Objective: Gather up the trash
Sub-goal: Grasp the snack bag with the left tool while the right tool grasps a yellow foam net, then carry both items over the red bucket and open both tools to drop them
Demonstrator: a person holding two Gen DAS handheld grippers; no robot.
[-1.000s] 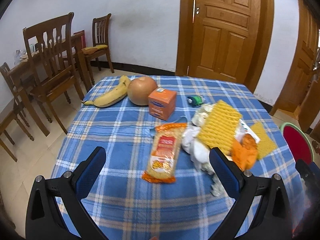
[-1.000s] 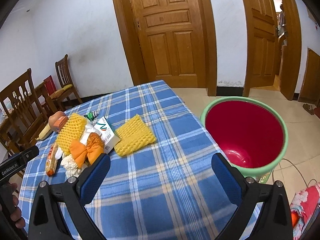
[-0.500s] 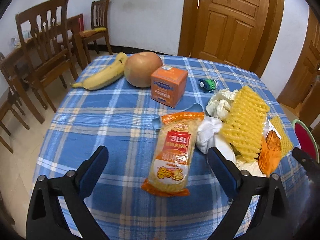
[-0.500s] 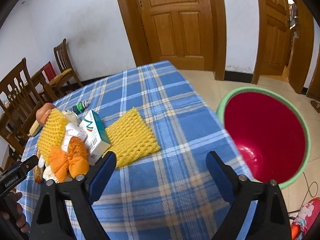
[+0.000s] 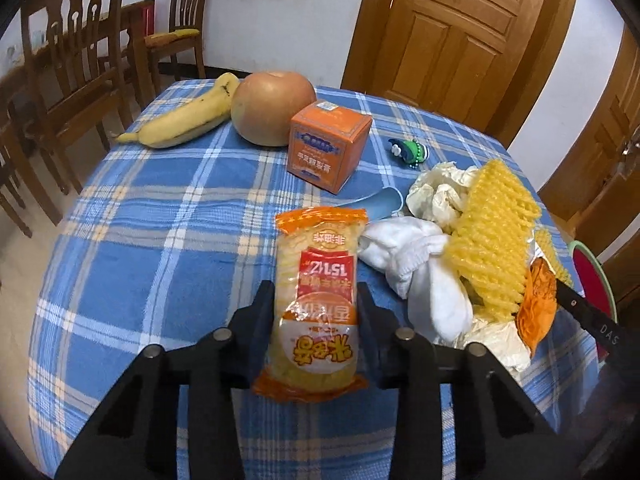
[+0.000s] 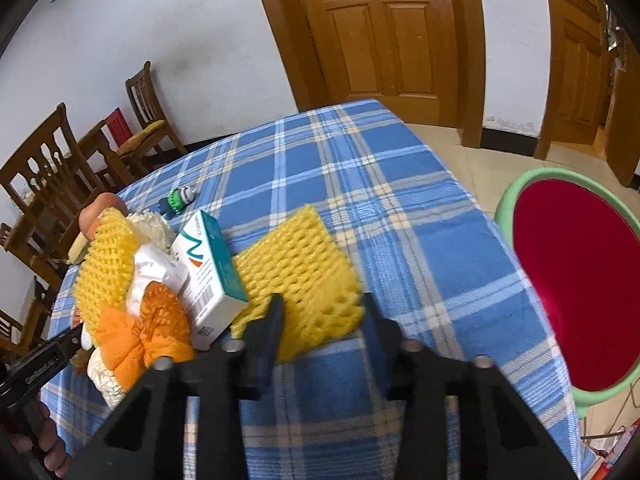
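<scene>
both hands dropped closer and jaws have just been closing: left gripper (image 5: 316,312) pinches noodle packet (image 5: 316,300), long axis running near-to-far; right gripper (image 6: 322,316) squeezes yellow foam net's (image 6: 298,276) near edge. bin (image 6: 576,304) lies right, nearer my right hand.

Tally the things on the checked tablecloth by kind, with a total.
Fruit (banana, pear): 2
Boxes (orange, white-teal): 2
Yellow foam nets: 2
Snack packet: 1
Green toy: 1
Blue spoon: 1
Total: 9, not counting the wads of white paper and orange netting, too tangled to count.
</scene>
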